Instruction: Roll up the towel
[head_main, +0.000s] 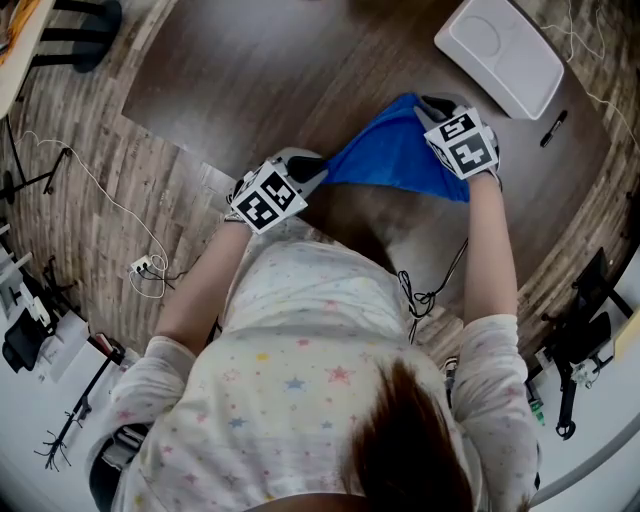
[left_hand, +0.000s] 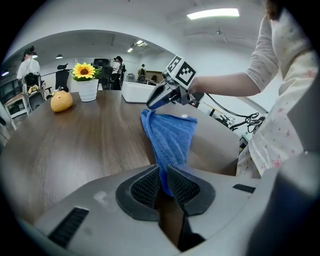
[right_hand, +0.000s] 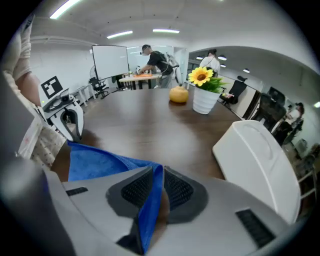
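The left gripper (head_main: 318, 172) pinches one end of the soft blue cloth towel (head_main: 395, 160), and the right gripper (head_main: 432, 108) pinches the other. It hangs by the near edge of the brown wooden tabletop (head_main: 250, 80).

I'm looking at a dark wood-grain surface (head_main: 250, 80). A white plastic tray (head_main: 498, 42) sits on it at the far right, and a black marker (head_main: 553, 128) lies near the tray. Further along stand a white sunflower pot (right_hand: 204, 102) and, just beside it, a round orange fruit (right_hand: 179, 94).
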